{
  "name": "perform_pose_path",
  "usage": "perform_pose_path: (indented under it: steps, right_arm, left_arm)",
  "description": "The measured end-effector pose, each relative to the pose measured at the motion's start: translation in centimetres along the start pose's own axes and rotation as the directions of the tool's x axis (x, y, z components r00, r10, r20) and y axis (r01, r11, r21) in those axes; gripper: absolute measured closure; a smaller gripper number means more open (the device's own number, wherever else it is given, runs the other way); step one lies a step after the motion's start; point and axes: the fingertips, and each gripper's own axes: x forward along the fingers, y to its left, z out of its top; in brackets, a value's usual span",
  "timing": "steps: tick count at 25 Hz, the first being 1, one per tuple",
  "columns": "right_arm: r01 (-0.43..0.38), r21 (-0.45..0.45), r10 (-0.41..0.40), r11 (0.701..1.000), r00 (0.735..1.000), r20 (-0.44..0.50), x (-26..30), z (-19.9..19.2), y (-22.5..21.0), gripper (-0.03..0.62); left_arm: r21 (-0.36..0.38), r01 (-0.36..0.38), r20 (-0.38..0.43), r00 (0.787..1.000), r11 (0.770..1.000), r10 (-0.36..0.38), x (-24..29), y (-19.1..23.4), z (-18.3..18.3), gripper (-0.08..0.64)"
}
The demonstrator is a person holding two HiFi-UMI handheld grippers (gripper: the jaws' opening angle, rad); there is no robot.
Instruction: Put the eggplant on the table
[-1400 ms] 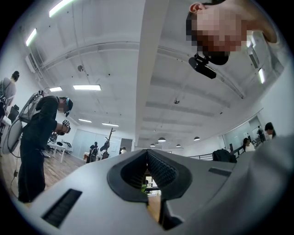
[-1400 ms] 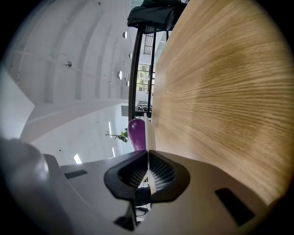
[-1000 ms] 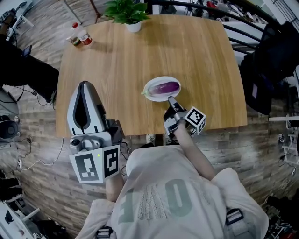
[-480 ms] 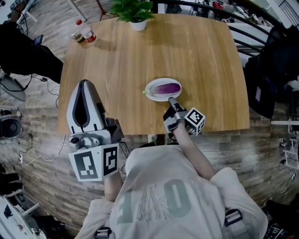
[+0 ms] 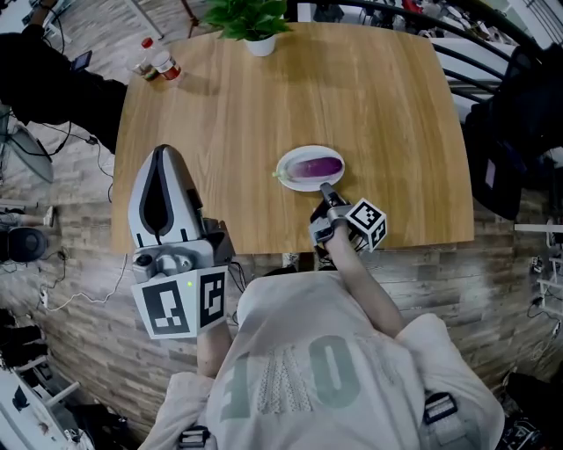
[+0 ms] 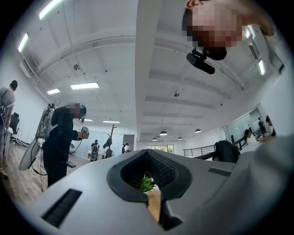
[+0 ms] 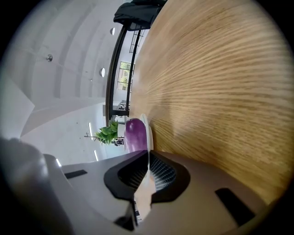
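A purple eggplant point(image 5: 317, 166) lies on a small white plate point(image 5: 299, 185) near the front of the wooden table point(image 5: 264, 105). My right gripper point(image 5: 325, 186) reaches the plate's near rim, tilted slightly down. In the right gripper view the thin white plate rim point(image 7: 147, 126) runs in between the pads of the right gripper point(image 7: 148, 158), which is shut on it, with the eggplant point(image 7: 135, 135) just beyond. My left gripper point(image 5: 161, 151) is held up off the table at the left, jaw tips together, holding nothing. In its own view the left gripper point(image 6: 148, 160) points out over the room.
A potted plant point(image 5: 246, 18) stands at the table's far edge and two small bottles point(image 5: 158, 66) at the far left corner. A dark chair point(image 5: 519, 132) is at the right. A person in black point(image 6: 62, 137) stands on the floor to the left.
My right gripper has sunk slightly at the plate's near rim. The plate, the eggplant and my left gripper have hardly moved.
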Motion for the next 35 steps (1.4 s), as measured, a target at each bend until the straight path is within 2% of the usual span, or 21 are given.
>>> perform_pose_path:
  steps: [5, 10, 17, 21, 23, 25, 27, 29, 31, 32, 33, 35]
  right_arm:
    - [0.049, -0.014, -0.049, 0.999, 0.998, 0.028, 0.0, 0.2, -0.5, 0.566]
    - [0.080, -0.110, -0.071, 0.991, 0.994, 0.082, 0.0, 0.6, 0.0, 0.563]
    - [0.159, -0.168, -0.146, 0.973, 0.986, 0.083, -0.6, 0.3, -0.5, 0.561]
    - [0.198, -0.243, -0.180, 0.950, 0.979, 0.096, -1.1, 0.3, -0.3, 0.481]
    - [0.247, -0.279, -0.217, 0.928, 0.967, 0.135, -1.8, 1.0, -0.5, 0.472]
    - [0.327, -0.278, -0.277, 0.903, 0.939, 0.205, -3.1, 2.4, -1.1, 0.471]
    - [0.407, -0.245, -0.328, 0.880, 0.894, 0.306, -5.2, 4.8, -1.5, 0.472]
    - [0.450, -0.232, -0.324, 0.862, 0.843, 0.430, -7.6, 8.1, -0.3, 0.472]
    - [0.465, -0.279, -0.246, 0.840, 0.785, 0.568, -10.3, 11.8, 2.9, 0.472]
    - [0.471, -0.329, -0.180, 0.818, 0.754, 0.631, -11.7, 13.5, 5.2, 0.476]
    - [0.481, -0.393, -0.102, 0.784, 0.724, 0.682, -13.1, 14.8, 7.8, 0.477]
    - [0.507, -0.529, 0.068, 0.681, 0.675, 0.735, -15.5, 15.9, 13.5, 0.491]
  left_arm:
    - [0.012, -0.016, -0.005, 1.000, 1.000, 0.016, 0.2, 0.3, -0.1, 0.551]
    - [0.014, -0.024, -0.007, 1.000, 1.000, 0.024, 0.2, 0.7, -0.1, 0.551]
    - [0.003, -0.025, 0.002, 1.000, 1.000, 0.025, 0.1, 0.9, 0.2, 0.551]
    - [-0.008, -0.012, 0.005, 1.000, 1.000, 0.012, 0.2, 0.8, 0.2, 0.551]
    - [-0.013, -0.005, 0.008, 1.000, 1.000, 0.006, 0.2, 0.6, 0.2, 0.551]
    - [-0.016, -0.001, 0.008, 1.000, 1.000, 0.001, 0.2, 0.4, 0.2, 0.551]
    - [-0.018, 0.003, 0.008, 1.000, 1.000, -0.003, 0.2, 0.3, 0.1, 0.551]
    - [-0.019, 0.006, 0.010, 1.000, 1.000, -0.005, 0.2, 0.3, 0.1, 0.551]
    - [-0.023, 0.006, 0.016, 1.000, 1.000, -0.005, 0.2, 0.4, 0.2, 0.551]
    - [-0.026, 0.006, 0.019, 1.000, 1.000, -0.006, 0.3, 0.5, 0.2, 0.551]
    - [-0.029, 0.007, 0.022, 1.000, 1.000, -0.006, 0.3, 0.5, 0.3, 0.551]
    - [-0.035, 0.011, 0.028, 1.000, 0.999, -0.010, 0.4, 0.4, 0.3, 0.551]
